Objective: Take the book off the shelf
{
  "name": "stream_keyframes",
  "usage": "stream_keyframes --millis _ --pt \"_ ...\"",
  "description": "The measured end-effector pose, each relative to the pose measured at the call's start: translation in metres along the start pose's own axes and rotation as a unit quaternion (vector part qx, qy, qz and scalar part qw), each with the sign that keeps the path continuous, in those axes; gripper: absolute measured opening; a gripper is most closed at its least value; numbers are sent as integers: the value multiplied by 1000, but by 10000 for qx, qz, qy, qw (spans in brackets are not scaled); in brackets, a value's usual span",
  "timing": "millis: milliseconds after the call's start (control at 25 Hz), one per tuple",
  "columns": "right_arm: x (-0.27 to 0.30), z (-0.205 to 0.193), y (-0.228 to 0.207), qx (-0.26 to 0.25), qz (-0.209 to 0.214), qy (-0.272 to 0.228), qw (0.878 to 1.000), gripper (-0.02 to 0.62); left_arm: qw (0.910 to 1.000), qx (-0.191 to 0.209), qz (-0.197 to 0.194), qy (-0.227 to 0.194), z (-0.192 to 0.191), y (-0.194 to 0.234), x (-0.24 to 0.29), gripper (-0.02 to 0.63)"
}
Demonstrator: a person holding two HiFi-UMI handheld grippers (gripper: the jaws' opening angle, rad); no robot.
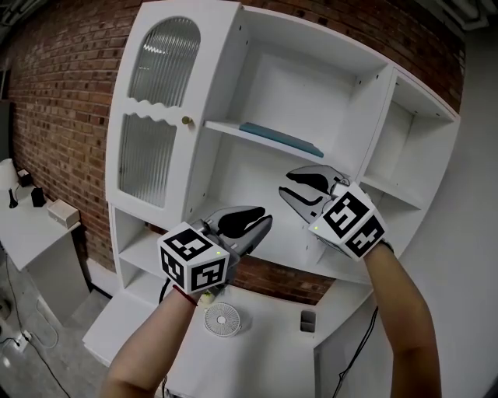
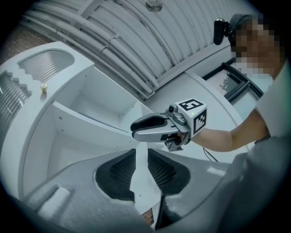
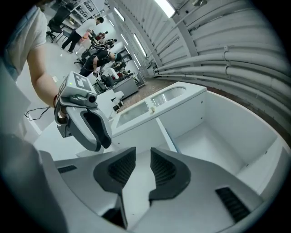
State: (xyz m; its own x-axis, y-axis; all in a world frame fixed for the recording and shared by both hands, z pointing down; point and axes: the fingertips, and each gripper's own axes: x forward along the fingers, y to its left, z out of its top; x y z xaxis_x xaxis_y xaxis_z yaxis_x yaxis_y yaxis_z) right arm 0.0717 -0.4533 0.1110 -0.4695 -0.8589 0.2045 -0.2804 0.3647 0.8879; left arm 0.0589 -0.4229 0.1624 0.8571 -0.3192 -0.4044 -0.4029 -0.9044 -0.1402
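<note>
"Where is the book?"

"It lies flat on the upper shelf of the white cabinet, and nothing touches it. It sits just above the right gripper, and up and to the right of the left gripper."

"What about the right fingers?"

"They are spread with nothing between them. The white inside of the cabinet shows past them."

"And the left fingers?"

"They stand a narrow gap apart and pinch nothing. Only a white cabinet panel shows through the gap."

"How do the two grippers stand to each other?"

"They are near each other in front of the open bay under that shelf. The left is lower, and the right is higher and nearer the book. Left of both is the ribbed-glass door, which is closed, with a brick wall beyond it."
</note>
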Motion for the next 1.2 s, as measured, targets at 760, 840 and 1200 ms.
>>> stream_keyframes --millis 760,840,1200 --pt "43 -8 -66 -592 10 623 9963 146 9999 -80 -18 75 16 27 33 71" --pt "47 -8 -72 -577 35 650 9962 152 9999 -80 -14 108 18 29 35 72" --pt "67 -13 -83 -467 372 855 9946 162 9998 -51 -41 191 24 35 39 75"
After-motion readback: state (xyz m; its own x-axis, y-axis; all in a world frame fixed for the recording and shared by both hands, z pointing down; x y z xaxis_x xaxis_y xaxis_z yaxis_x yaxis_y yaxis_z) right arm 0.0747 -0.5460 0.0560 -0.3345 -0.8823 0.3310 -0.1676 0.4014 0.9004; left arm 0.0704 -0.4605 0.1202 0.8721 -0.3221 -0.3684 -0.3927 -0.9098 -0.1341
